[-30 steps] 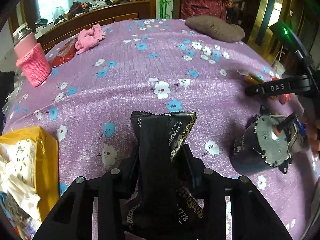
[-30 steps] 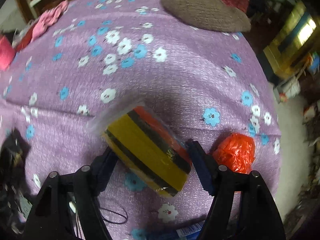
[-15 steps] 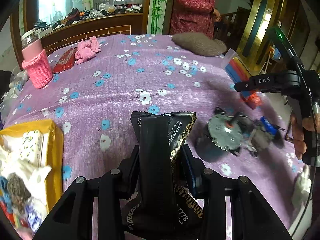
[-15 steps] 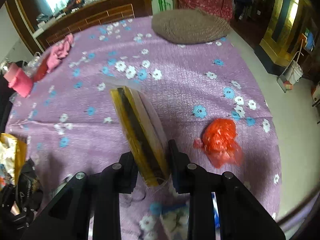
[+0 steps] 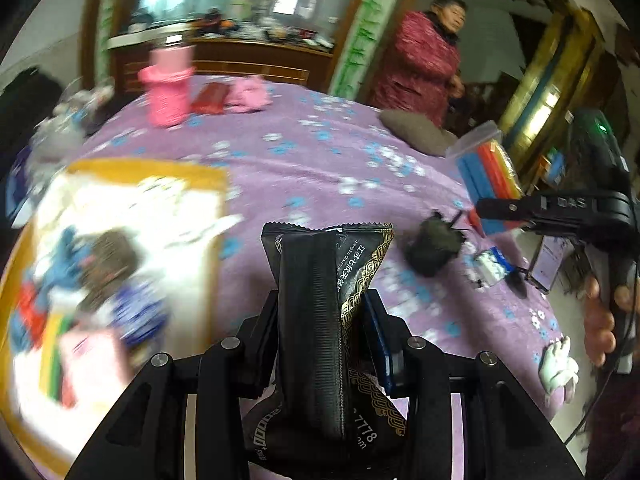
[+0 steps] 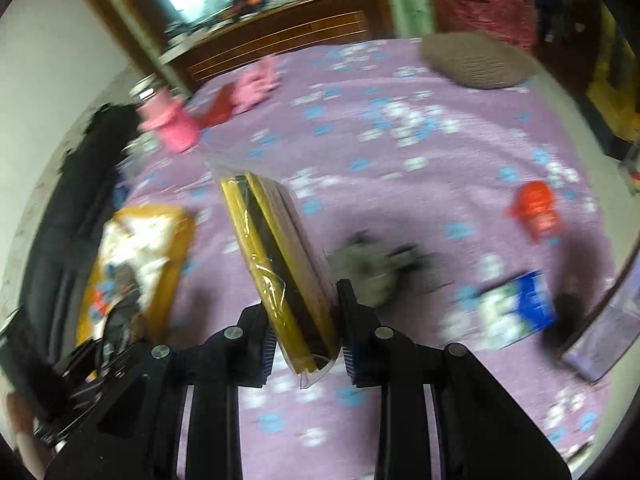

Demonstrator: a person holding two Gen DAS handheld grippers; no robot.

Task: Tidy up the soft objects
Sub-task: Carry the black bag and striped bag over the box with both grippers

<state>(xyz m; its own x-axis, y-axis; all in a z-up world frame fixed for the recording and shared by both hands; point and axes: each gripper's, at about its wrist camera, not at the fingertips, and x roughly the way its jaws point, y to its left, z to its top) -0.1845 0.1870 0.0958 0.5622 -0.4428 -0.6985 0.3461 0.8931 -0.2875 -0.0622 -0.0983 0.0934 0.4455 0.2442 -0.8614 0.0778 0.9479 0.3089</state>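
I have both loads lifted above the purple flowered surface [image 5: 320, 160]. My left hand-held gripper [image 5: 320, 320] is clenched on a black crinkled snack packet [image 5: 316, 300]; my right hand-held gripper [image 6: 306, 320] grasps a clear-wrapped pack of yellow and black sponges [image 6: 276, 248]. This looks like the carry step; next, both go over the yellow open box [image 6: 160, 216] of soft things. Only the left view shows the pack's blue and red side.
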